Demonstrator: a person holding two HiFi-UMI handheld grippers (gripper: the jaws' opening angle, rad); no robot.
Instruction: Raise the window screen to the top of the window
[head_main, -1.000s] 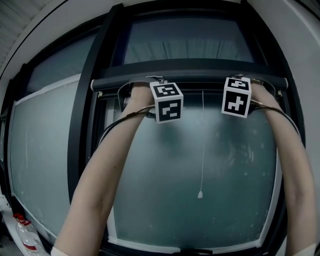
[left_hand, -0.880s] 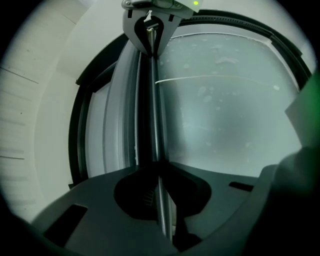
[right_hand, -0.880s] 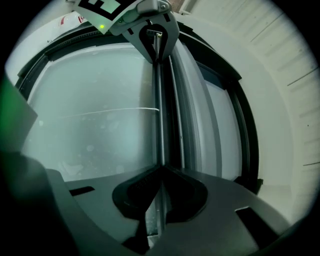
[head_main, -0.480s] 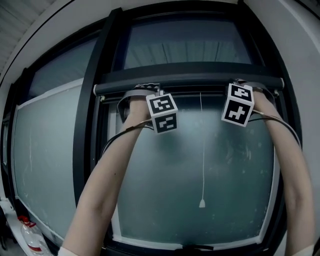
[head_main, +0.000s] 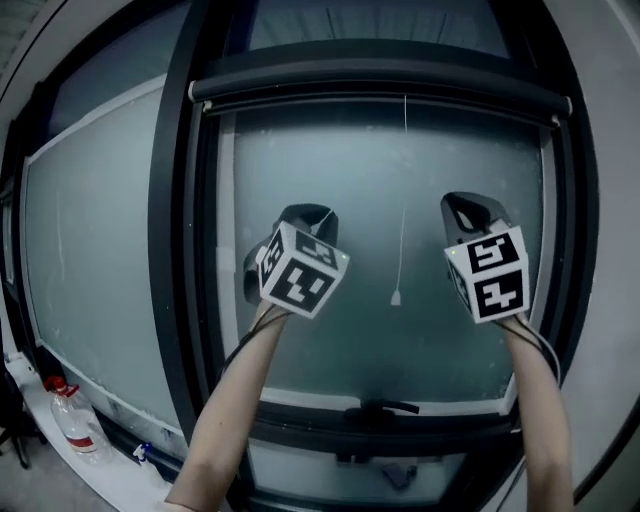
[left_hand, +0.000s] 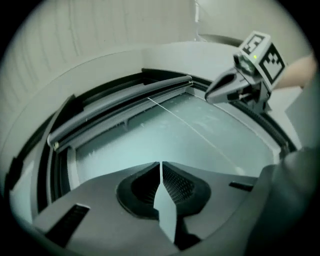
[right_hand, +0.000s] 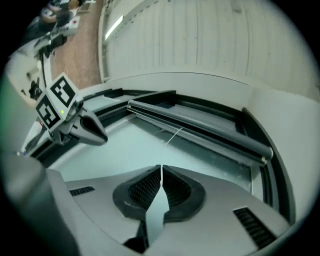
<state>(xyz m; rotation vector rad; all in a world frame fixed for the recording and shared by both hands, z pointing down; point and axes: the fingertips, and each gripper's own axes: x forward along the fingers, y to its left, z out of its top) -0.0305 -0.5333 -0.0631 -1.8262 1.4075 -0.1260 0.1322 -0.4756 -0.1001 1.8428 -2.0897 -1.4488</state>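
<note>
The window screen's dark bottom bar (head_main: 380, 88) lies across the top of the window, just under the frame's crossbeam. A thin pull cord (head_main: 402, 200) hangs from it over the frosted pane (head_main: 330, 170). My left gripper (head_main: 306, 214) and right gripper (head_main: 466, 204) float well below the bar in front of the pane, apart from it. Both are shut with nothing between the jaws. The left gripper view has its own jaws (left_hand: 161, 167) closed, the bar (left_hand: 120, 102) far ahead. The right gripper view is alike: closed jaws (right_hand: 161, 172), bar (right_hand: 200, 122) beyond.
A black window handle (head_main: 385, 408) sits on the lower frame between my arms. The thick black mullion (head_main: 175, 230) runs down the left of the pane. A plastic bottle (head_main: 75, 420) stands on the sill at lower left.
Both grippers have come off the bar and dropped down in front of the pane. The bar stays up at the top of the window.
</note>
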